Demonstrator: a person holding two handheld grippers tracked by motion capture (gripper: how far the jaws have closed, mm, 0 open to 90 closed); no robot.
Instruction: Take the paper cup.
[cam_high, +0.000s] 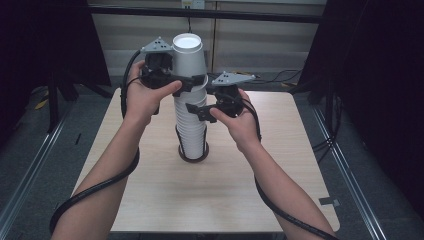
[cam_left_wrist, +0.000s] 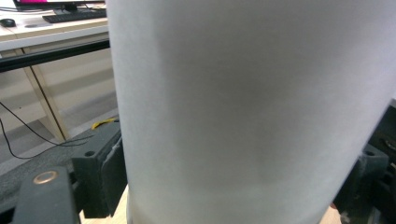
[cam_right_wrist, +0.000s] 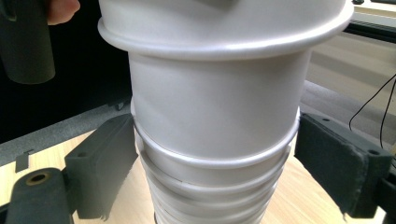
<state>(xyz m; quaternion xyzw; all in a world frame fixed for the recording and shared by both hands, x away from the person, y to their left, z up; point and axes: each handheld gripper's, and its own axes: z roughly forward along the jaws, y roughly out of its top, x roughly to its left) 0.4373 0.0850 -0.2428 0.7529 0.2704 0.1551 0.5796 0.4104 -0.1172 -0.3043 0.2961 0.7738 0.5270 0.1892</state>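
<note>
white paper top cup (cam_high: 188, 56) clamped by left gripper (cam_high: 184, 82), directly above upright stack (cam_high: 192, 131) clamped by right gripper (cam_high: 199, 111); separation runs vertical.

a white paper cup (cam_left_wrist: 252, 107) stands between the two black jaws of the left gripper (cam_left_wrist: 233, 186), its wall pressed against the left pad; behind it, a desk (cam_left_wrist: 42, 37) with a keyboard (cam_left_wrist: 74, 16).
</note>
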